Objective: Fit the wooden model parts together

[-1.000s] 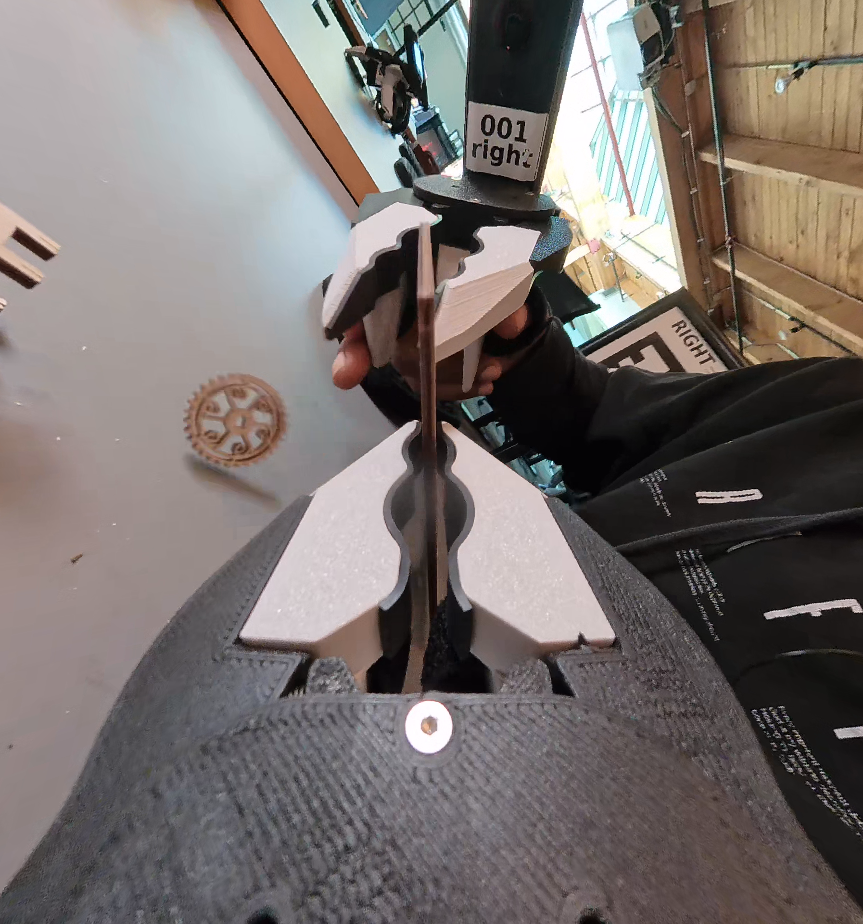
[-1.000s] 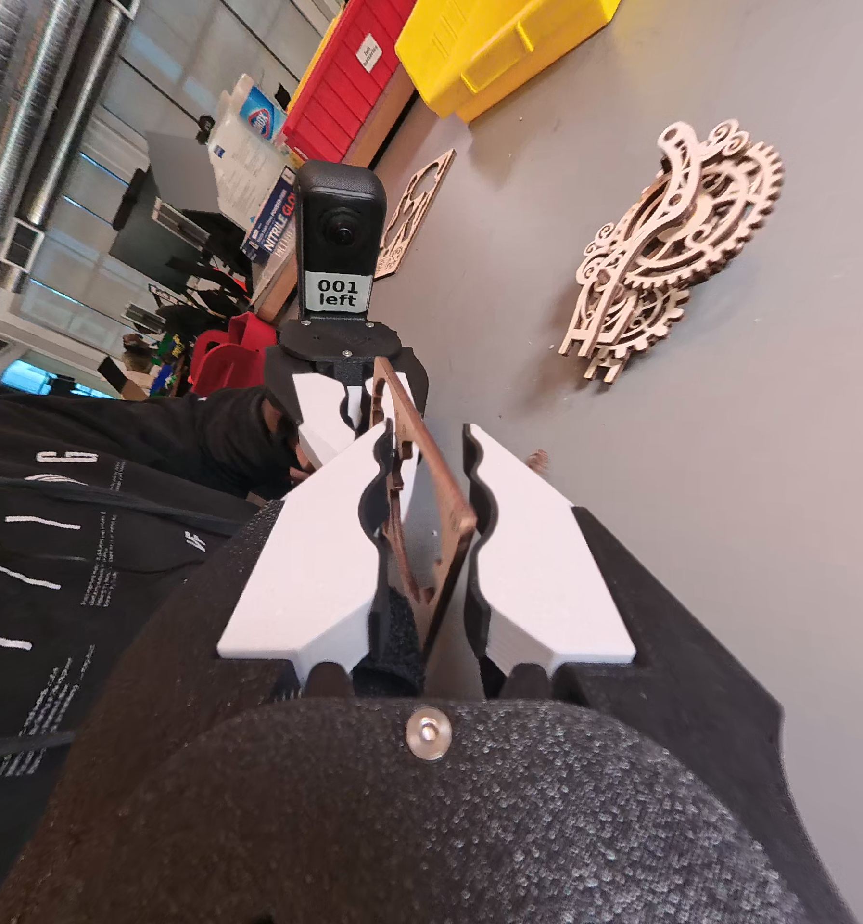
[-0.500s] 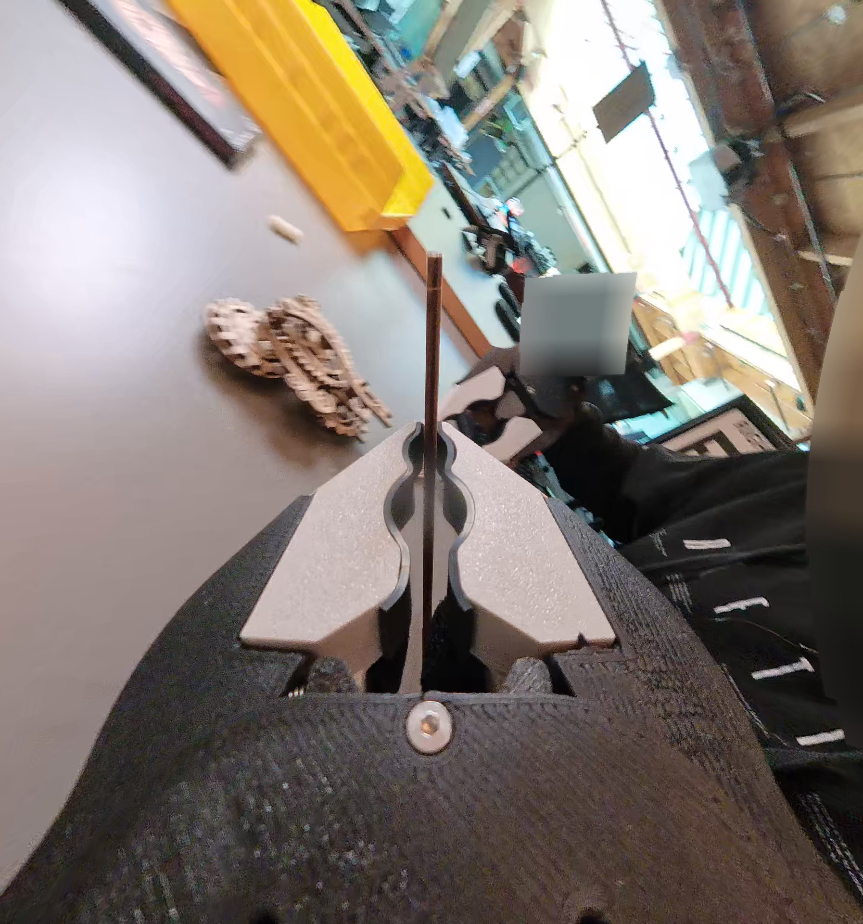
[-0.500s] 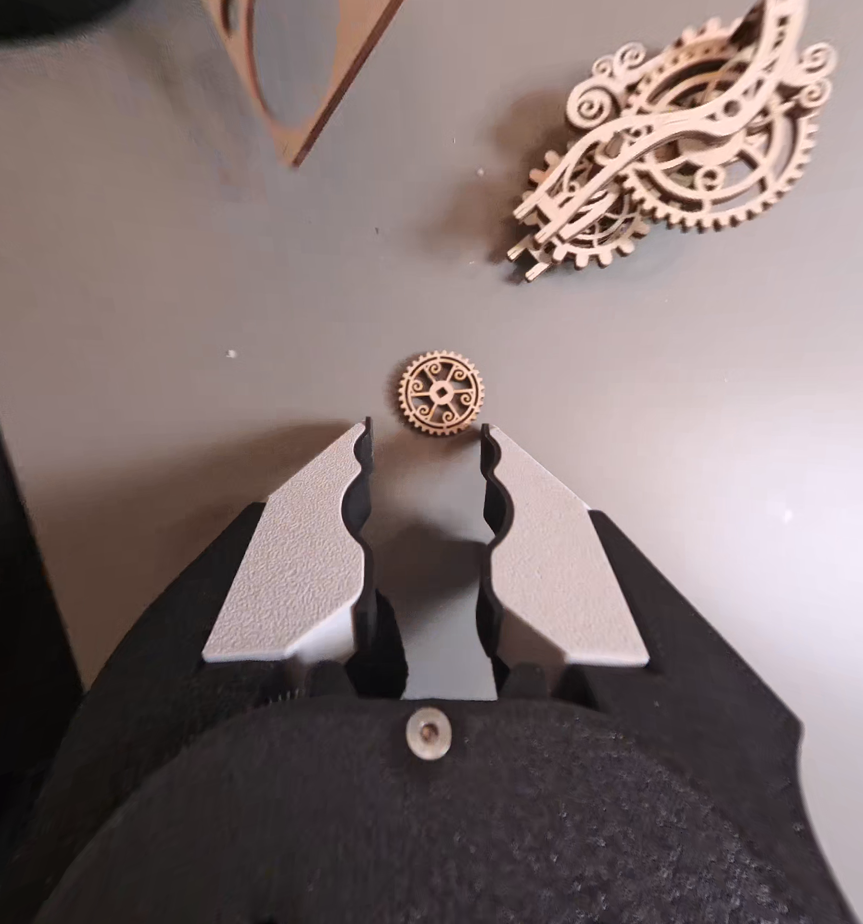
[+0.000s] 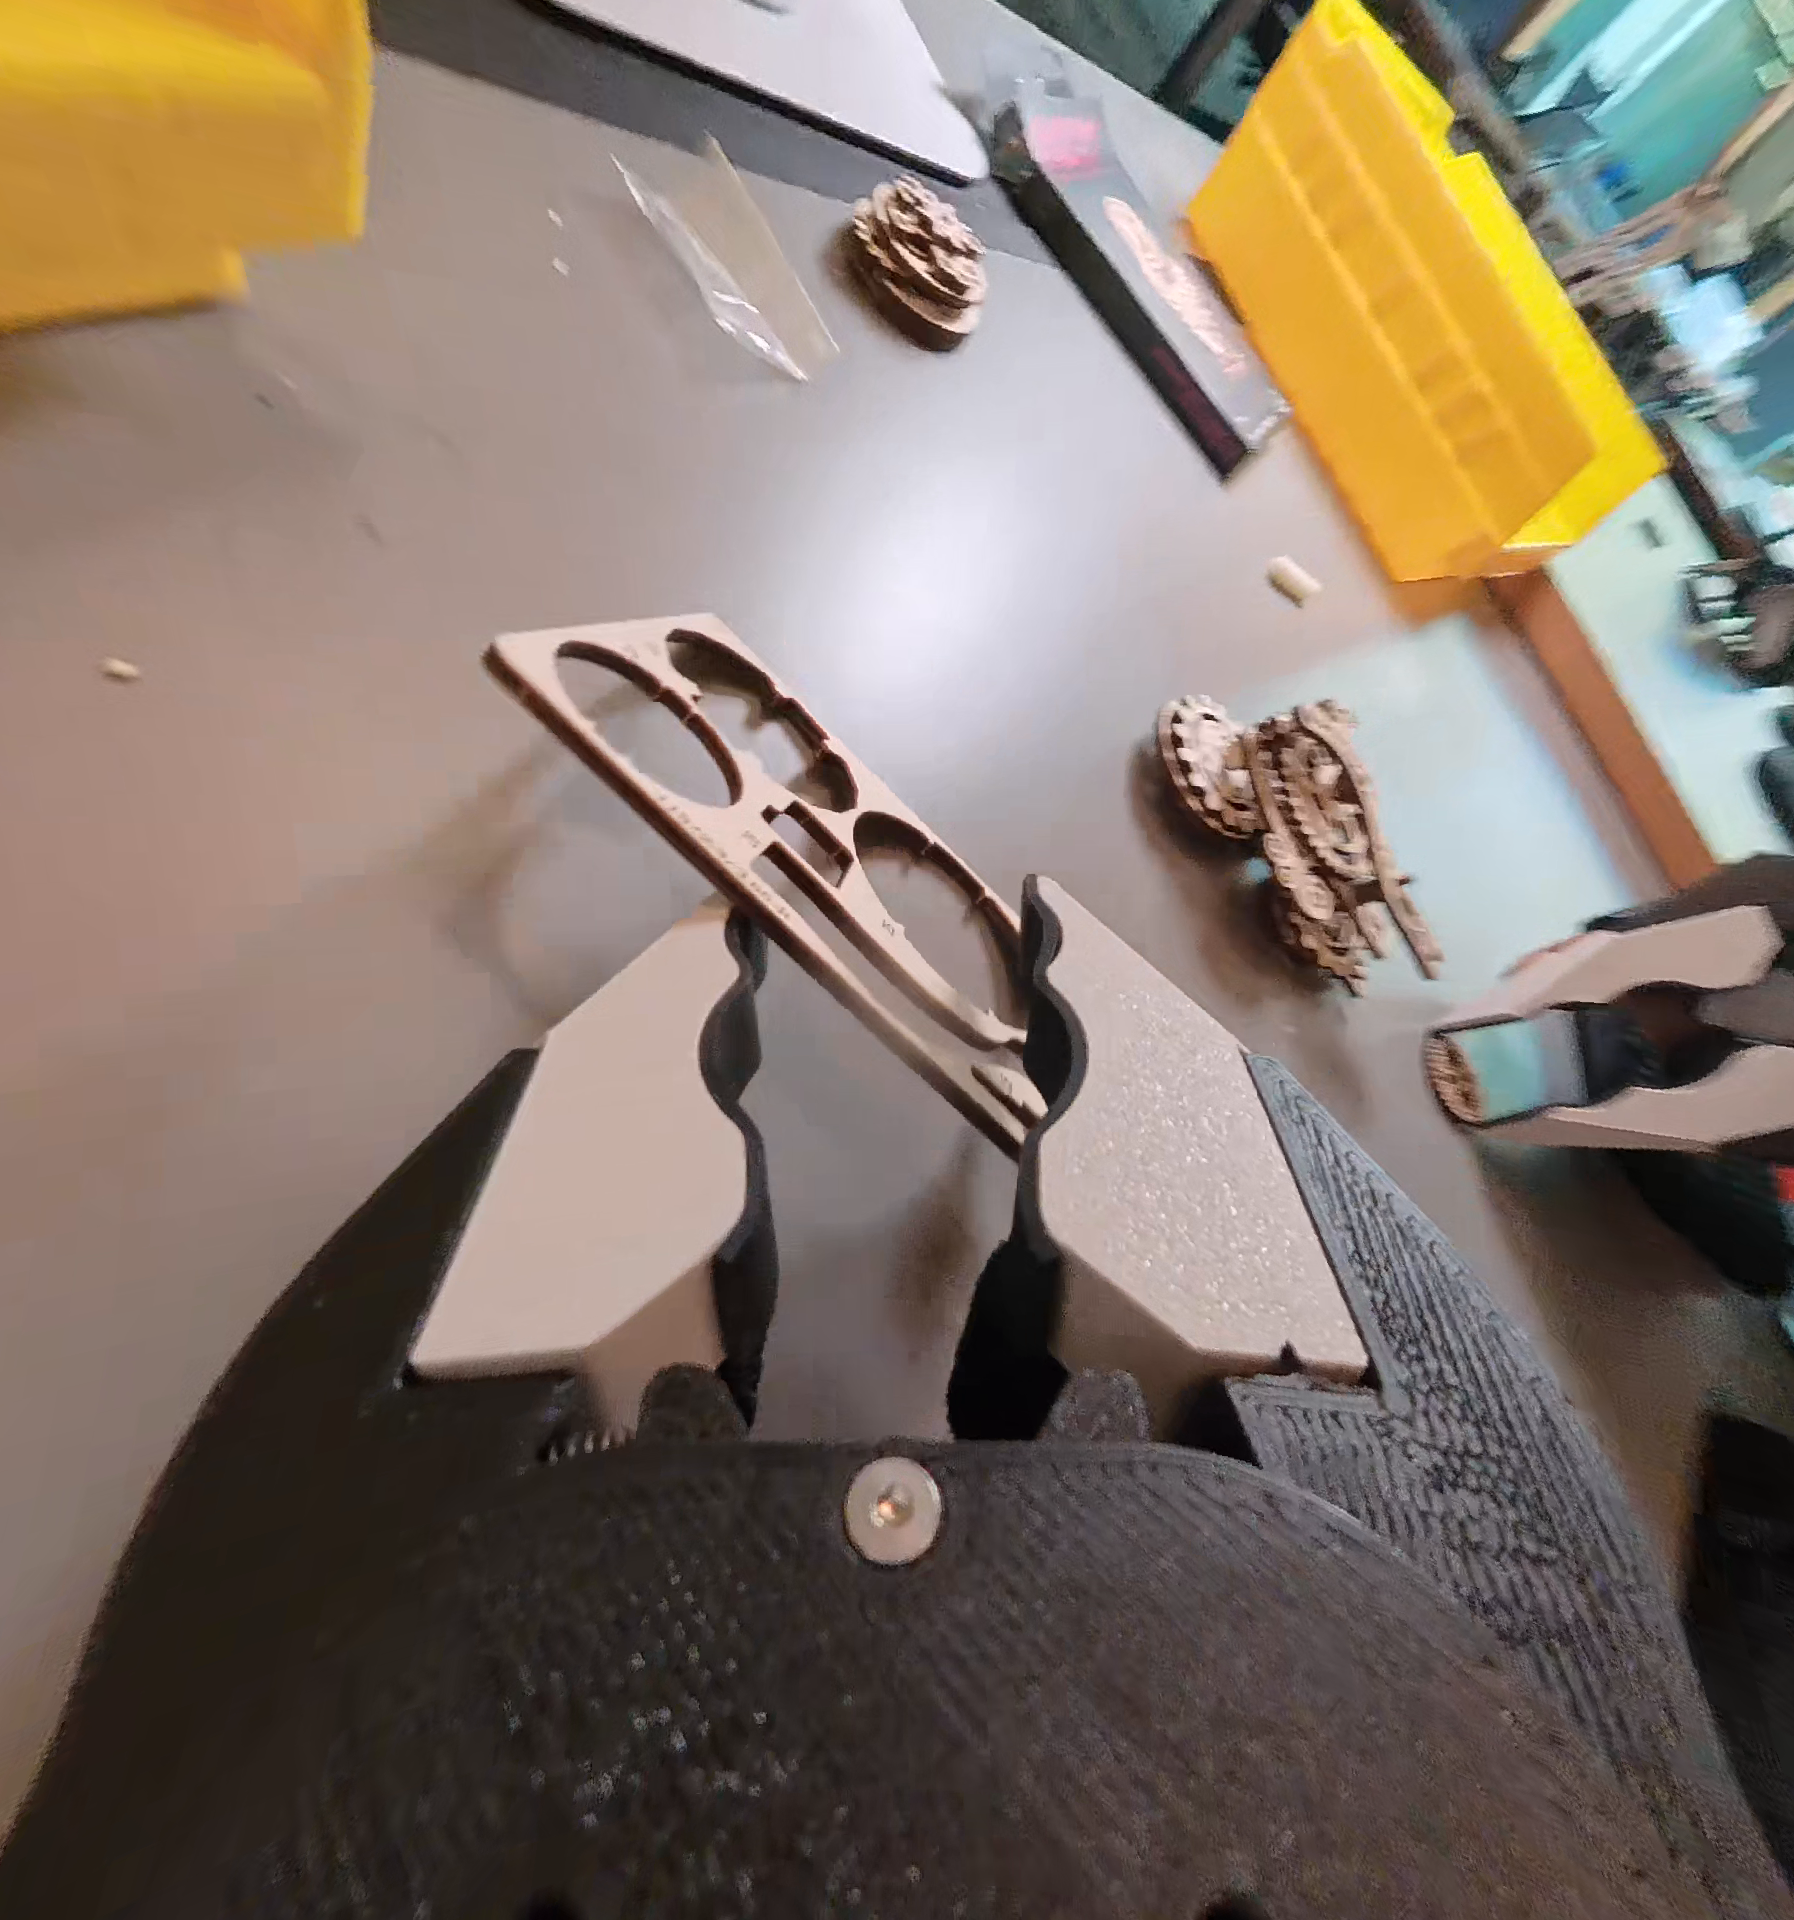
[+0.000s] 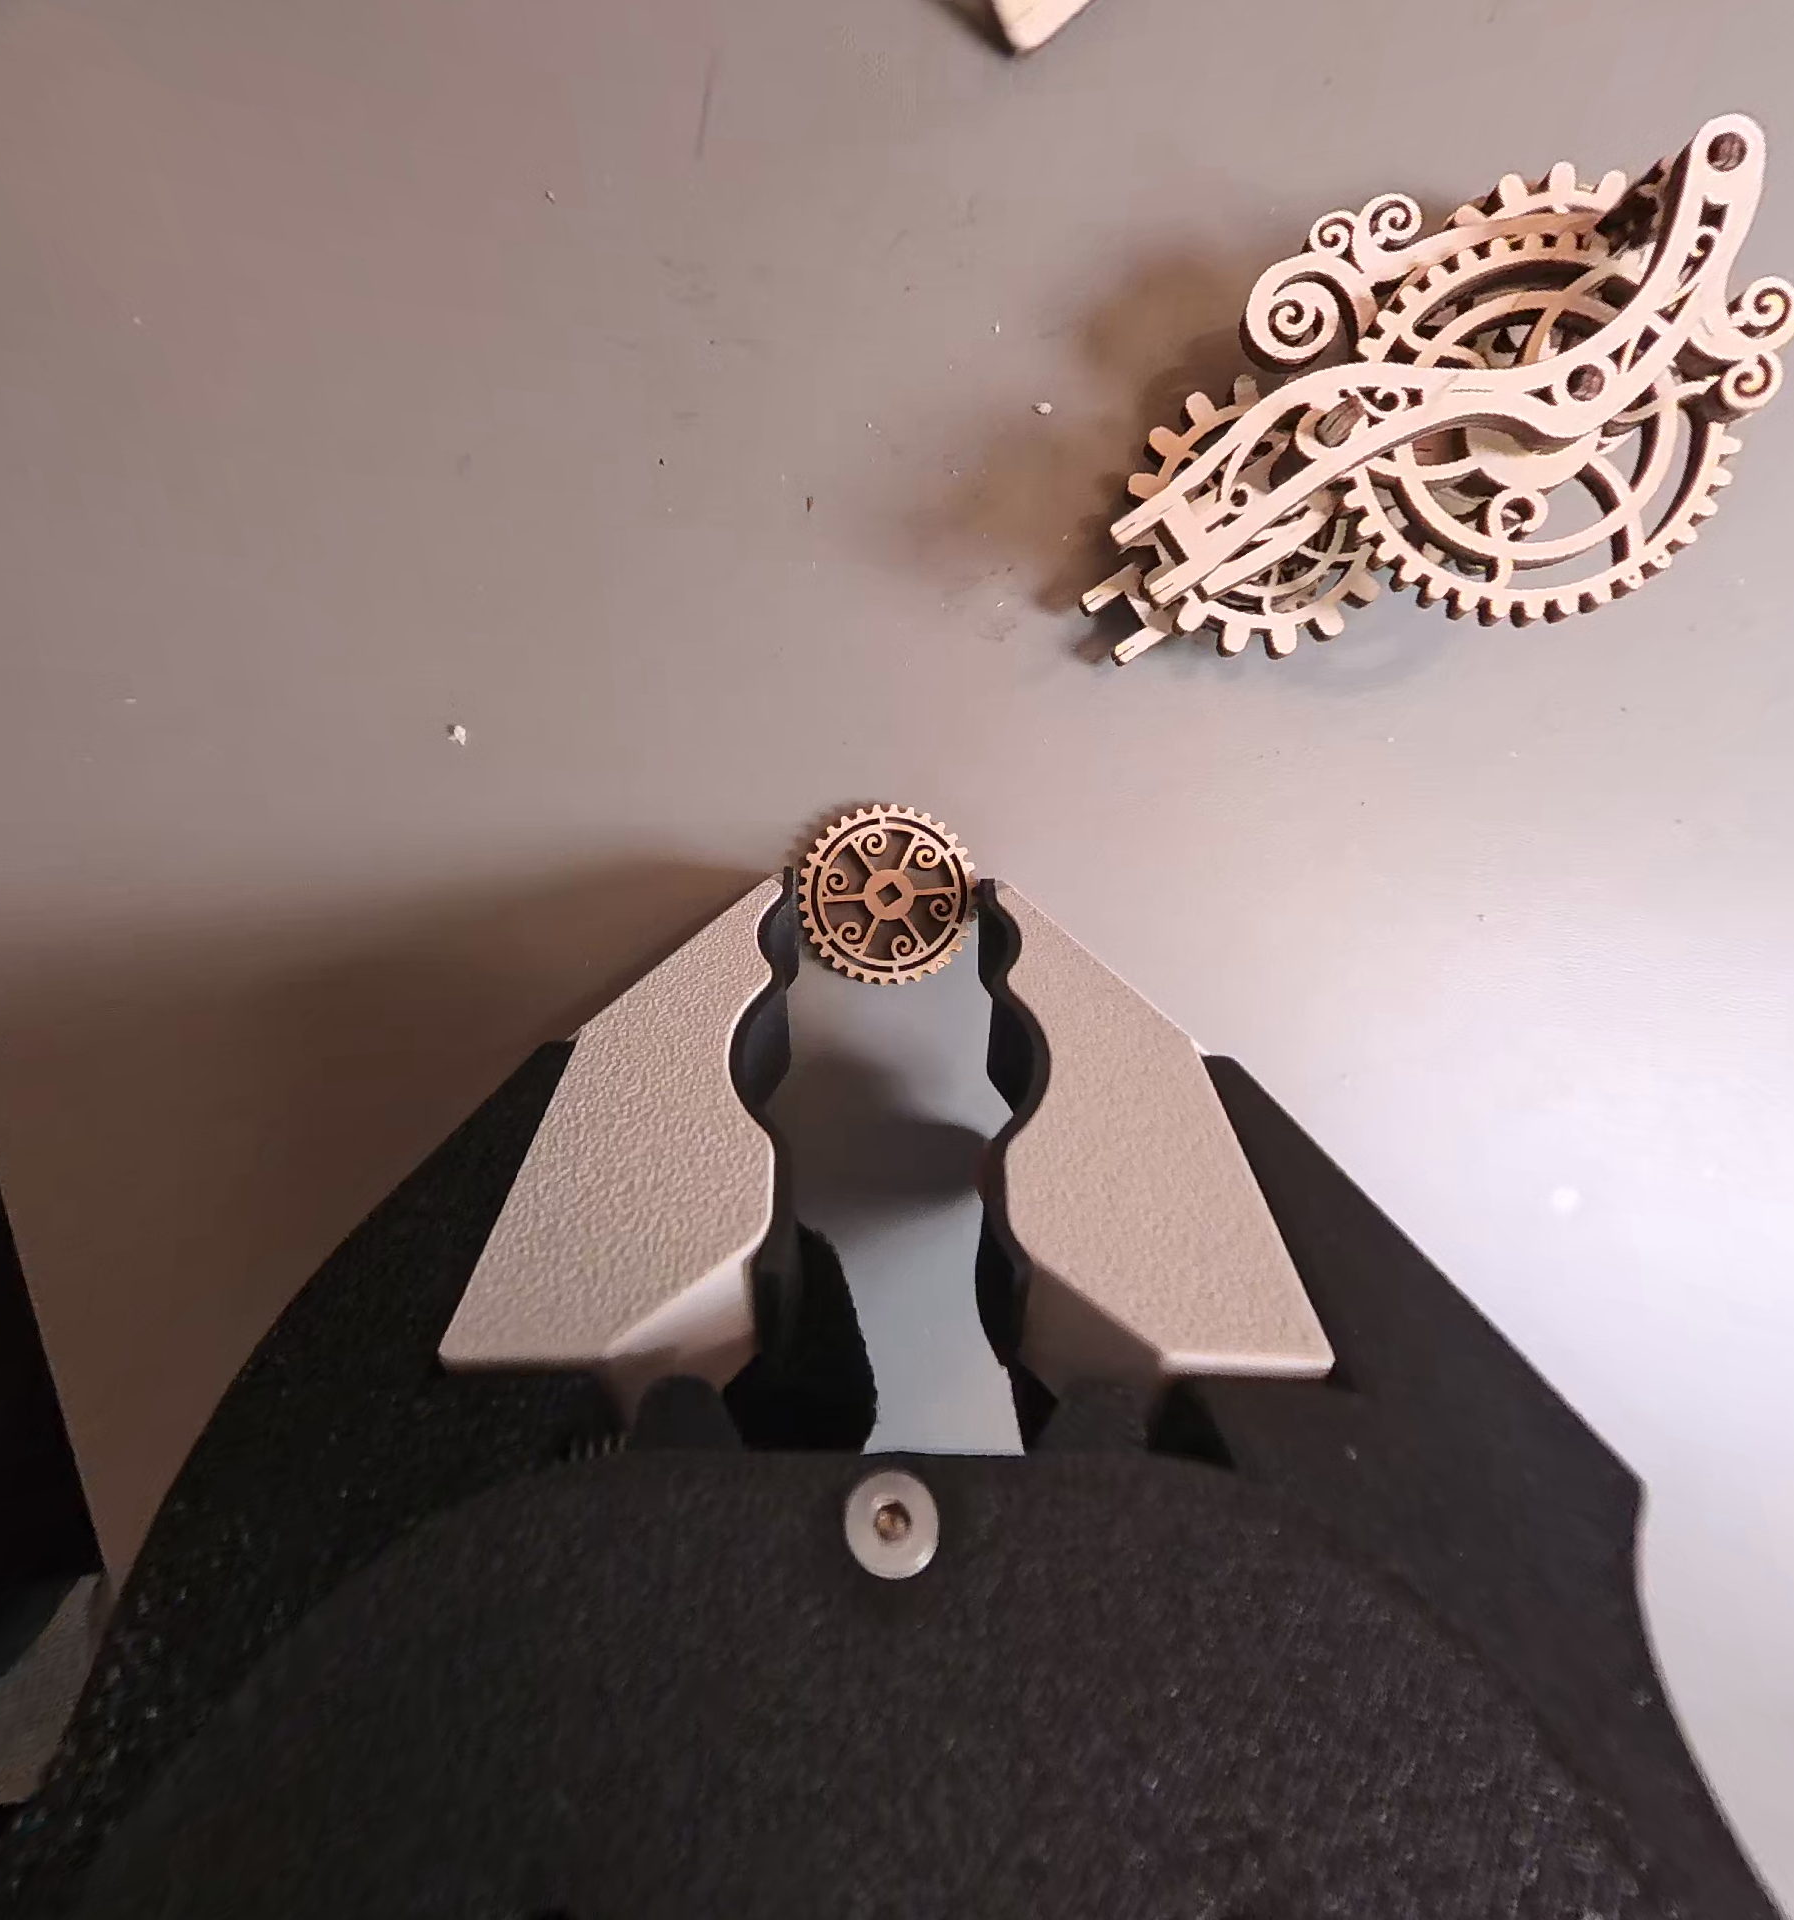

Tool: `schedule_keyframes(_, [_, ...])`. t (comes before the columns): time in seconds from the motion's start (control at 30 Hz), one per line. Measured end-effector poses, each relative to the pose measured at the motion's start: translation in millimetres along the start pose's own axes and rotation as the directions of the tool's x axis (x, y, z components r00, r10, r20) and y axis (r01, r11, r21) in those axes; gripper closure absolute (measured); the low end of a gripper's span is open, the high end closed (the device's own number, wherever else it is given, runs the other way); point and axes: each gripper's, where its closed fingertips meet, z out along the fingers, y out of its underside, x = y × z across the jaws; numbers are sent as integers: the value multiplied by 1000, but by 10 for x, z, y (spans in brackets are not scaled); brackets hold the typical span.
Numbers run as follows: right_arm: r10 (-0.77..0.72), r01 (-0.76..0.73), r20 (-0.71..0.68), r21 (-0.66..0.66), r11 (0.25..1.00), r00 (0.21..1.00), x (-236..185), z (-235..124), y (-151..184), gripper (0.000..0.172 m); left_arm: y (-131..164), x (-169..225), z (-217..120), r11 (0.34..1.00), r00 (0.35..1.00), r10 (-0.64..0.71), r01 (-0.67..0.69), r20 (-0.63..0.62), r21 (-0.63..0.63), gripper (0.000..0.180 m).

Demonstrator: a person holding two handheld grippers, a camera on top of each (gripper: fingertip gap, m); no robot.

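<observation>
Item: small wooden gear [image 6: 888, 902], toothed, with scroll spokes and a square centre hole; it lies flat on the grey tabletop [image 6: 353, 416] between the tips of the right gripper [image 6: 888, 904]. That gripper's jaws are narrowed to about the gear's width; the left pad sits at the teeth, a thin gap seems to remain at the right pad, so the gear is judged framed but not yet clamped. Companion piece: partly built gear assembly [image 6: 1475, 416] of pale scroll-cut wood, lying on the tabletop up and to the right of the gear, well apart from it. Progress, as judged: several gears and arms are already joined in the assembly; the small gear is not yet picked up or fitted, and further parts may remain. Left gripper [image 5: 888, 1039]: jaws wide, nothing pressed; an emptied wooden parts sheet [image 5: 758, 831] with round cut-outs slants across the gap, leaning against the right pad, apparently loose. Further off in the left view: a second small gear cluster [image 5: 919, 260], a clear plastic wrapper [image 5: 727, 260], a dark box [image 5: 1173, 312] and yellow bins [image 5: 1412, 312]. Room: bare tabletop lies between gear and assembly, giving an unobstructed path; the tabletop's edge [image 5: 1599, 727] runs beyond the assembly, and a dark edge borders the right view's left side.
</observation>
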Motion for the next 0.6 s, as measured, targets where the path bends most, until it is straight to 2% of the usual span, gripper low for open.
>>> schedule_keyframes(0.13, [27,-28,13,36,999,1000,19,-6,-13,139,-149,-162,-112,983,965,162,-176,205,52,123])
schedule_keyframes(0.3, [62,-65,38,90,994,997,94,-29,-89,139,-272,-192,-229,928,870,332,-371,364,42,119])
schedule_keyframes(0.43, [62,-65,31,117,991,998,192,-66,-168,139,-213,-151,-218,921,868,365,-389,336,6,127])
schedule_keyframes(0.5, [62,-65,27,133,989,998,244,-93,-211,139,-201,-124,-241,918,873,377,-397,309,2,142])
schedule_keyframes(0.53, [63,-66,23,142,988,998,275,-107,-232,139,-183,-53,-242,920,891,375,-391,254,11,151])
schedule_keyframes(0.6, [65,-66,14,165,984,998,342,-140,-281,139,-194,73,-252,943,938,316,-327,145,58,142])
